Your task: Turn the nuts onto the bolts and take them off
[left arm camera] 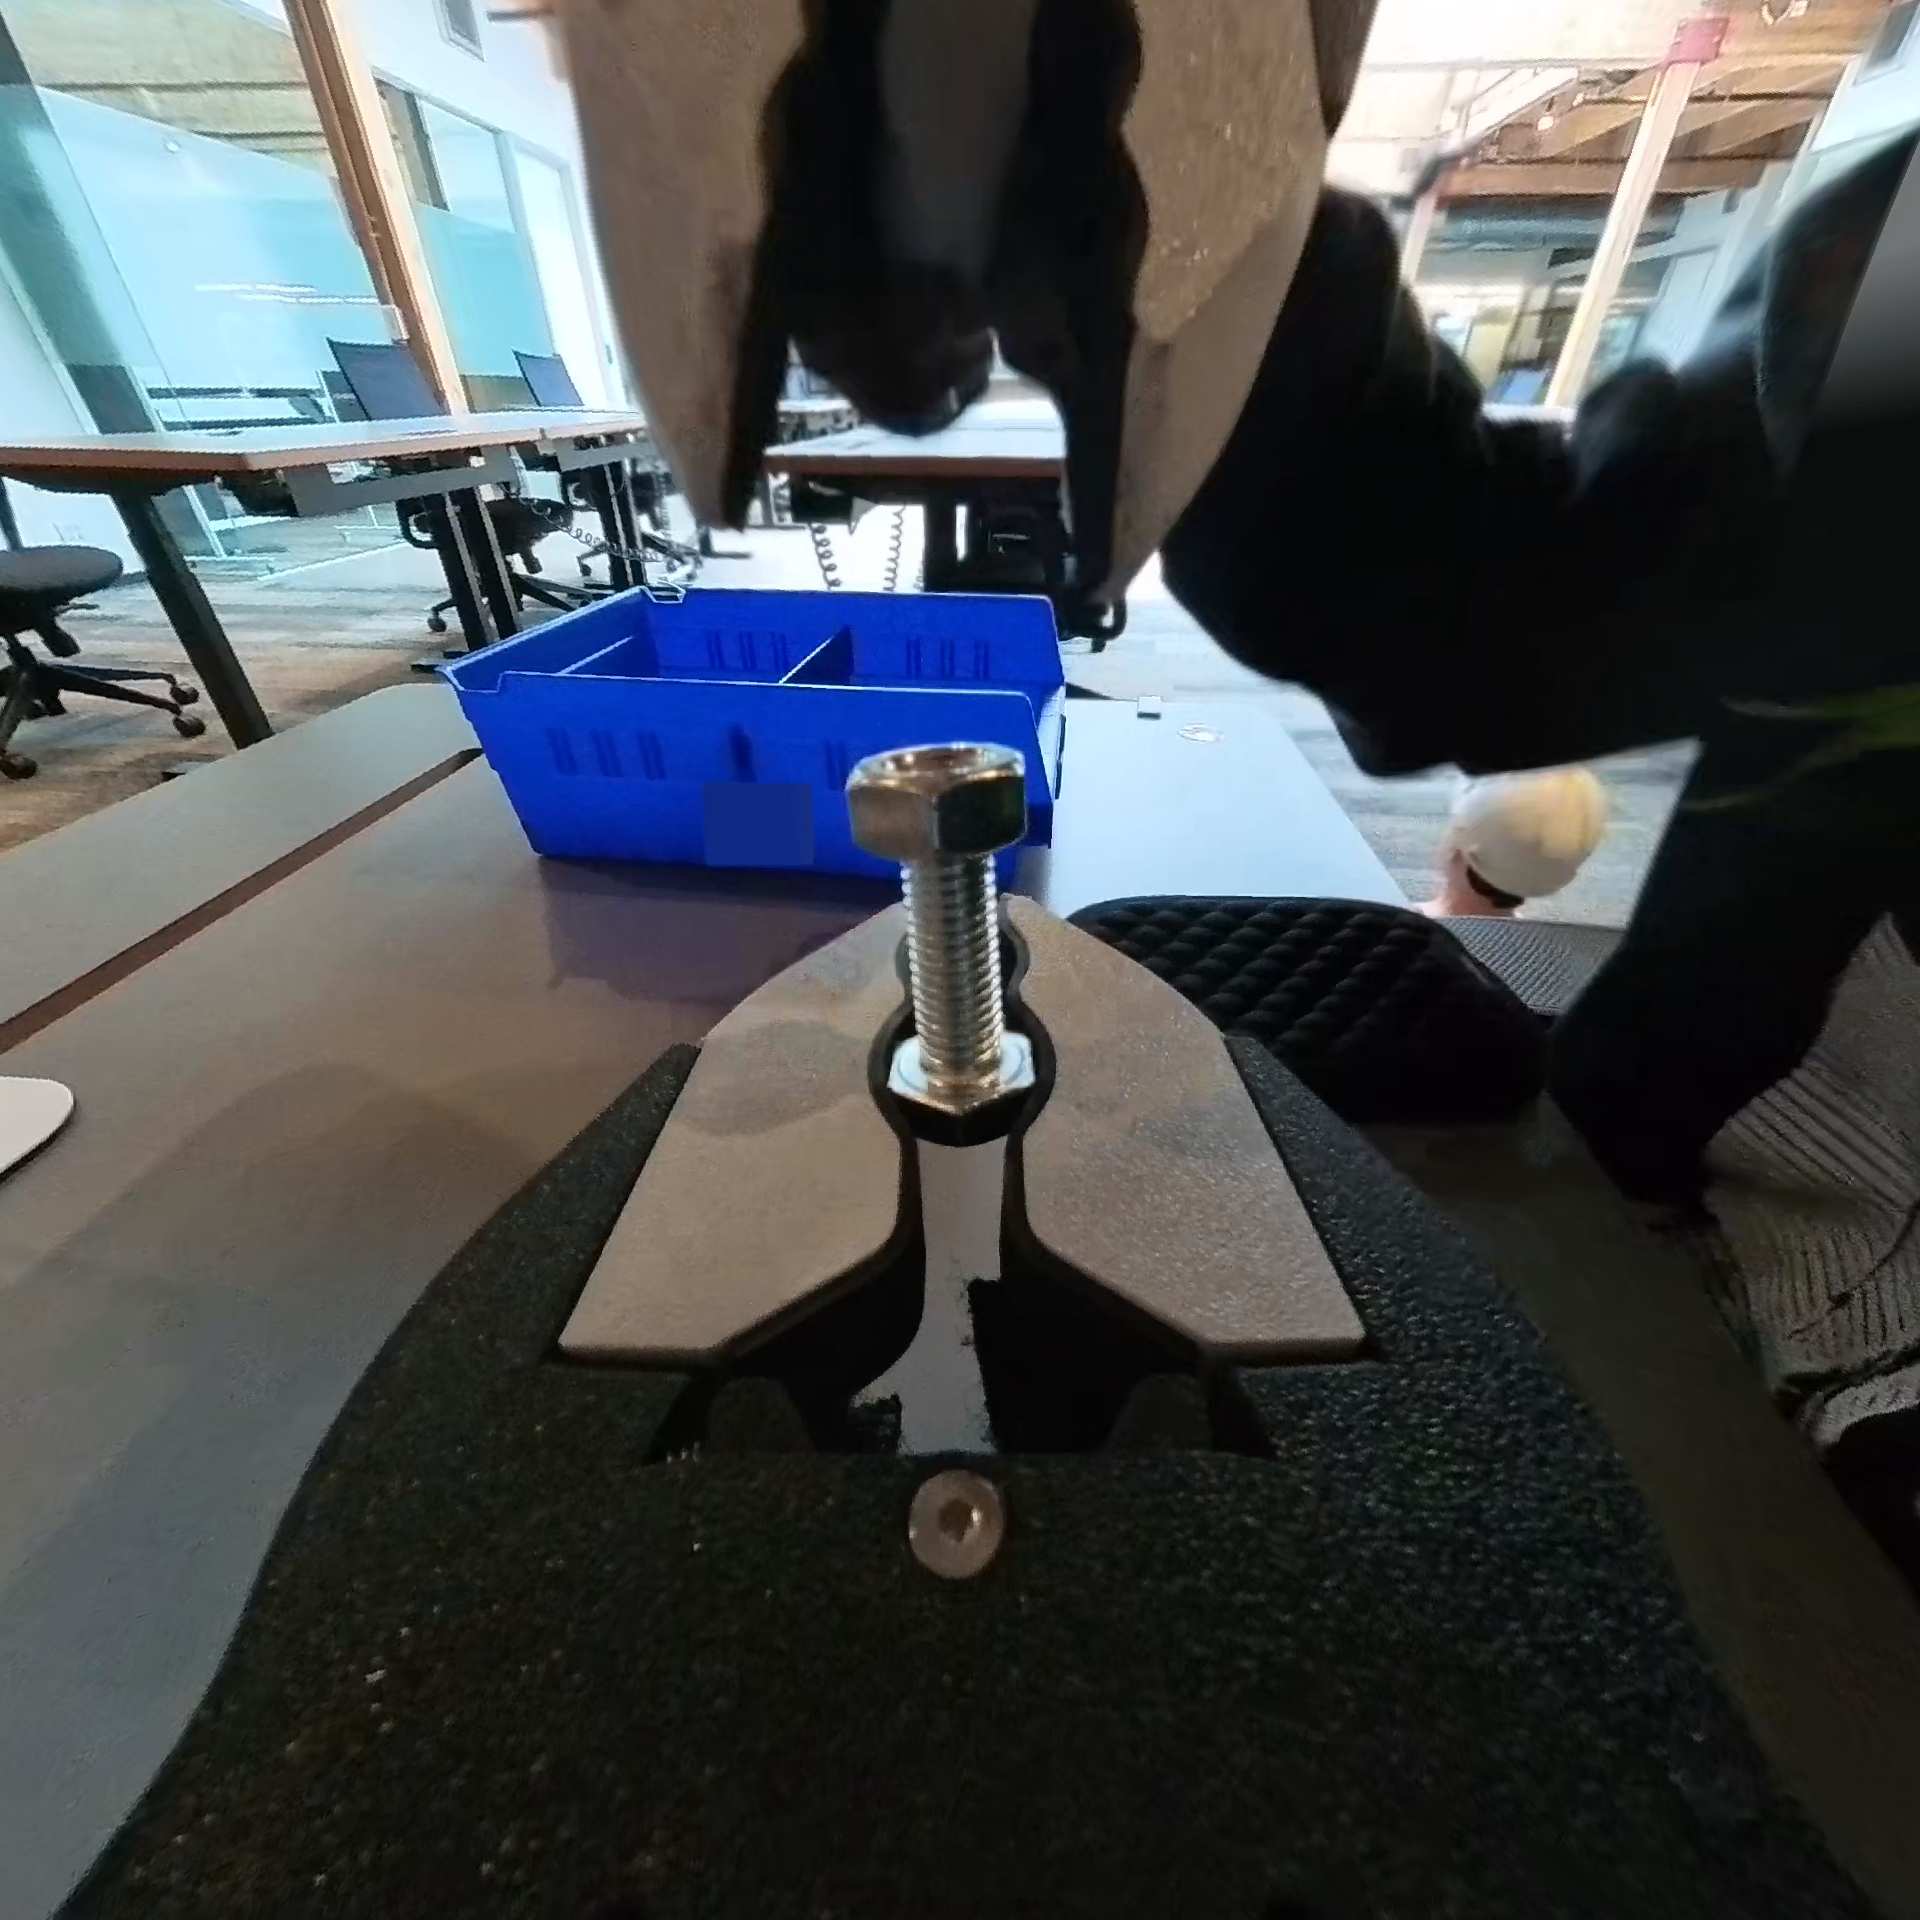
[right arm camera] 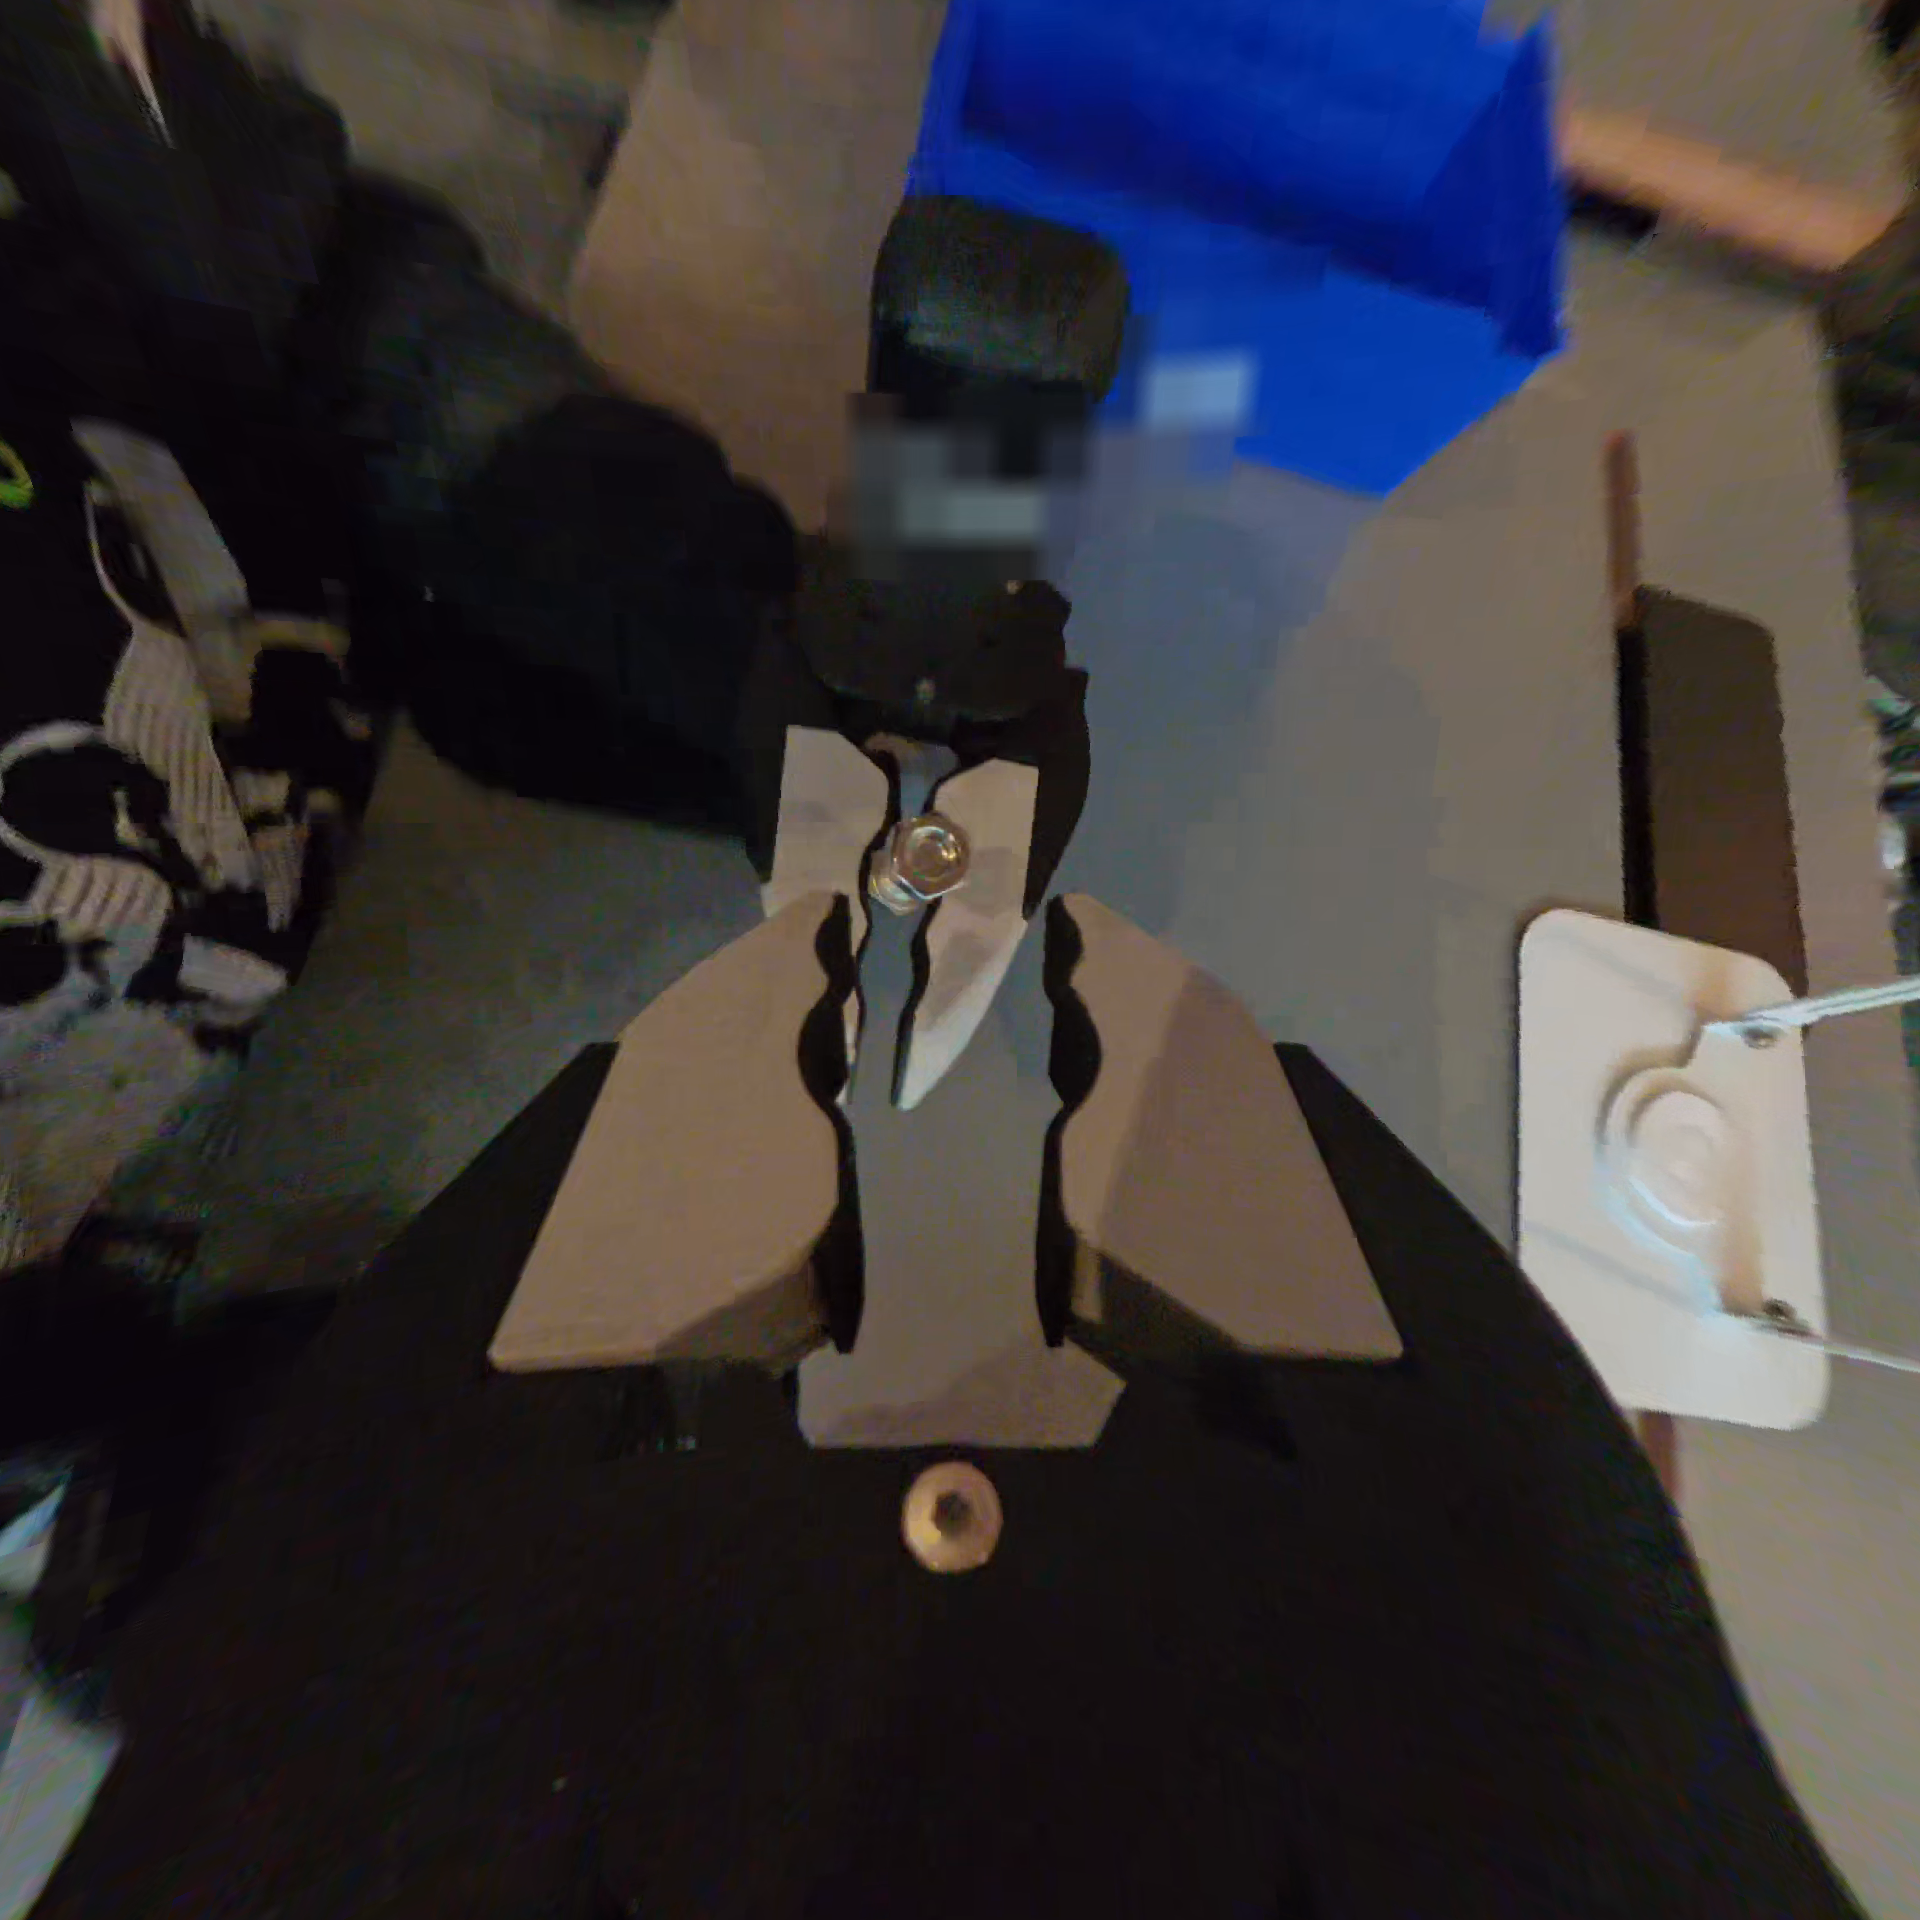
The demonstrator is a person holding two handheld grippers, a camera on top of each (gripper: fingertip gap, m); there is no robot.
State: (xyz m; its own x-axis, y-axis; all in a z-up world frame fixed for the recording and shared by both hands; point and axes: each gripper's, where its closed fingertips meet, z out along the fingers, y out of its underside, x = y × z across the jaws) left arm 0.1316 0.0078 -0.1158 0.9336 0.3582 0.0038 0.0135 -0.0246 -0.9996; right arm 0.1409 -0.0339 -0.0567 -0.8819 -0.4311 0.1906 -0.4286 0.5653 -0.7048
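We hold the bolt (left arm camera: pixel 951 935) upright in our left gripper (left arm camera: pixel 956 1039), whose two fingers are pinched around the nut (left arm camera: pixel 961 1081) low on the threaded shank, so that the hex seats in the notch between the pads and cannot spin. The bolt's hex head (left arm camera: pixel 935 795) stands at the top, clear of the fingers, which leaves it free as the part to be turned. Our right gripper (left arm camera: pixel 914 488) hangs directly above that head, pointing down; seen from its own camera, its fingers (right arm camera: pixel 707 1143) are spread apart with a plain gap between them and nothing held, and the bolt head (right arm camera: pixel 925 857) shows just beyond their tips, with the left gripper's pale pads on either side of it. We judge that the right gripper is lined up this way so it can drop over the head and close on its flats, twisting while the left keeps the nut still. Whether the turn would tighten or loosen we cannot tell. The right view is blurred, so fine alignment is uncertain. The blue bin (left arm camera: pixel 748 717) sits on the table (left arm camera: pixel 260 987) behind the bolt, well apart from it, probably to hold loose parts; its near compartments look bare from here.
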